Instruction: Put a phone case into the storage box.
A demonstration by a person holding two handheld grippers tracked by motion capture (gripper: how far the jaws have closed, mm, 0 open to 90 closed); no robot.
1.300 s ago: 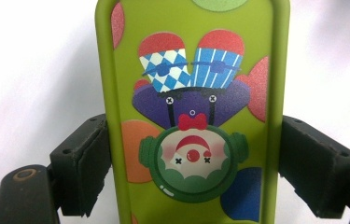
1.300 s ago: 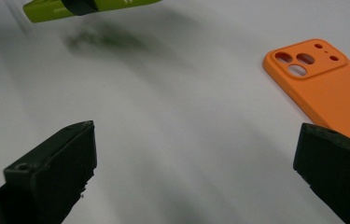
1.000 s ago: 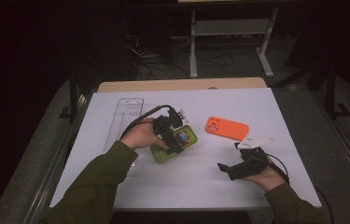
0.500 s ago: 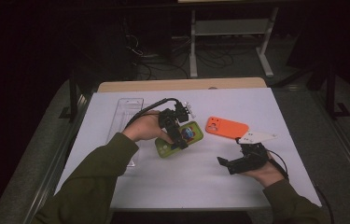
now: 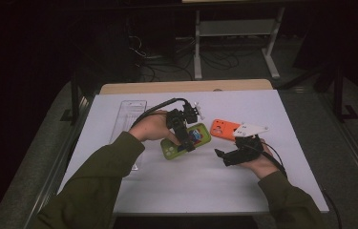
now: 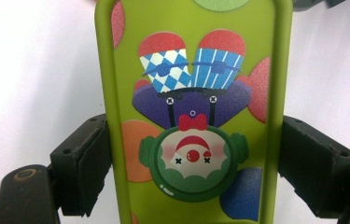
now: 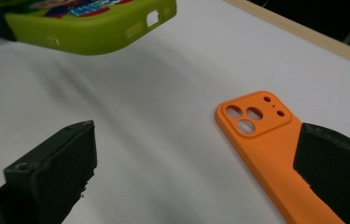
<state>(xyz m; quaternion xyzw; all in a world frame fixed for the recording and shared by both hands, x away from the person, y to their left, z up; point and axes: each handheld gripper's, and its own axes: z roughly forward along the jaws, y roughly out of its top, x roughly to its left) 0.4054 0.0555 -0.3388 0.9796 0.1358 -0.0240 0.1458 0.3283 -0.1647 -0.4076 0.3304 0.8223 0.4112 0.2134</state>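
Observation:
A lime-green phone case (image 5: 199,137) with a clown print hangs slightly above the white mat, and my left gripper (image 5: 184,139) is shut on it. In the left gripper view the case (image 6: 191,70) runs up the middle, with both black pads pressed on its long edges. An orange phone case (image 5: 222,128) lies flat just right of it. My right gripper (image 5: 225,156) stands open near the orange case, jaws pointing left. In the right gripper view the orange case (image 7: 261,135) lies partly behind the right jaw, with nothing between the jaws of my right gripper (image 7: 196,168). The green case (image 7: 93,23) floats at top left.
A clear plastic tray (image 5: 128,114) lies along the left side of the white mat (image 5: 176,191). The wooden table edge (image 5: 186,86) runs behind the mat, and a metal frame (image 5: 234,28) with cables stands in the dark beyond it.
My left gripper has lifted the green case a little and carried it right. My right gripper has moved left and away from the table's front edge, closer to the orange case.

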